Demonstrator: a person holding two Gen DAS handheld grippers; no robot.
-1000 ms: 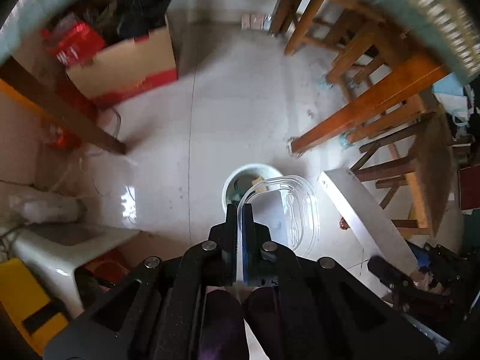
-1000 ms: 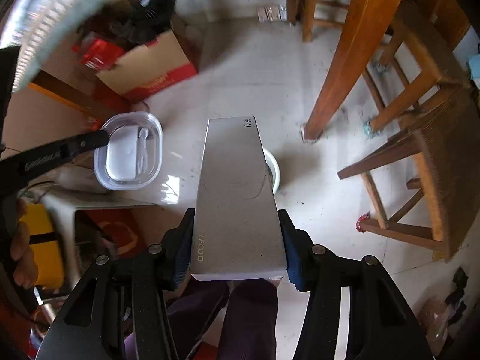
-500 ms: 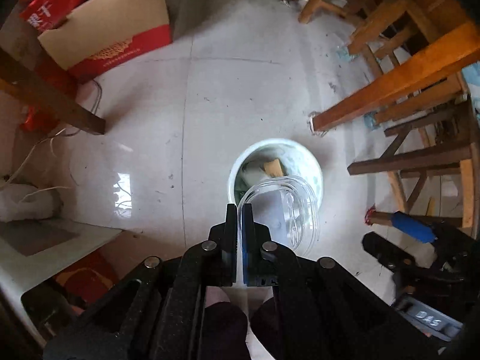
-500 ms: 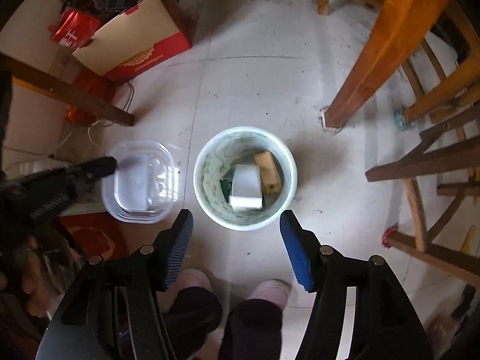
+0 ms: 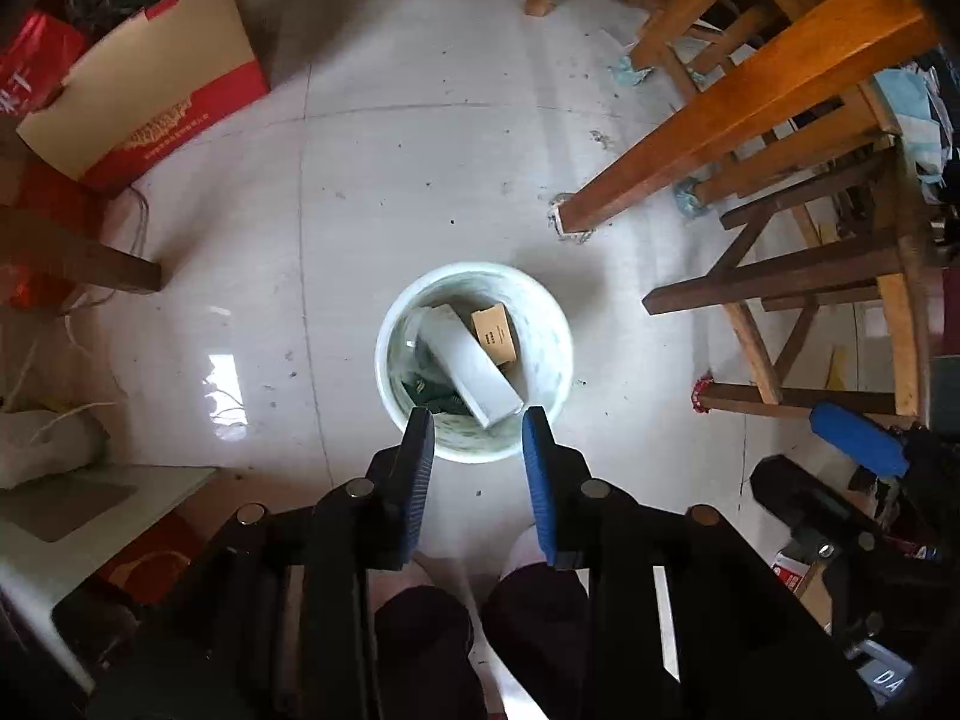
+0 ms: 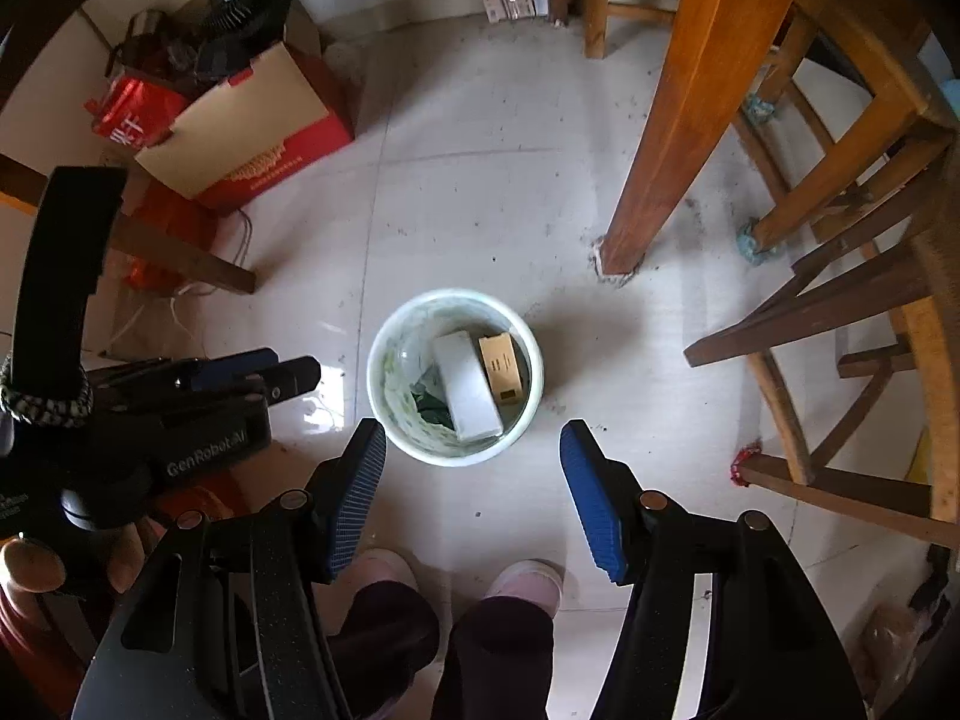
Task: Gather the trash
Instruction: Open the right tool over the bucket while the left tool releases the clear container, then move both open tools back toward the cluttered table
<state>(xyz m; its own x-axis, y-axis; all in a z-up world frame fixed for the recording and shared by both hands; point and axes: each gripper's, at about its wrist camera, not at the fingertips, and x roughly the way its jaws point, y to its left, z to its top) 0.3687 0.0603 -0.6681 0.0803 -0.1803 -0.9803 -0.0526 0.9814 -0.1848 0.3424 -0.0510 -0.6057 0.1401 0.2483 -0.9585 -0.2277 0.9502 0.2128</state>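
A white round trash bin (image 5: 552,324) stands on the tiled floor; it also shows in the right wrist view (image 6: 384,360). Inside lie a long grey-white box (image 5: 468,369), a small brown carton (image 5: 495,333) and a clear plastic container against the left wall (image 5: 414,330). The box (image 6: 468,387) and carton (image 6: 504,366) also show in the right wrist view. My left gripper (image 5: 478,420) is open and empty, above the bin's near rim. My right gripper (image 6: 474,432) is open wide and empty, above the bin's near side.
A thick wooden table leg (image 6: 666,120) stands just right of the bin, with wooden chairs (image 5: 810,276) further right. A red and tan cardboard box (image 5: 138,102) sits far left. A white stool (image 5: 54,528) is near left. My feet (image 6: 522,582) are below the grippers.
My left gripper opened and the clear plastic container it held dropped into the bin. A second ago my right gripper let the grey-white box fall into the bin and has stayed open.
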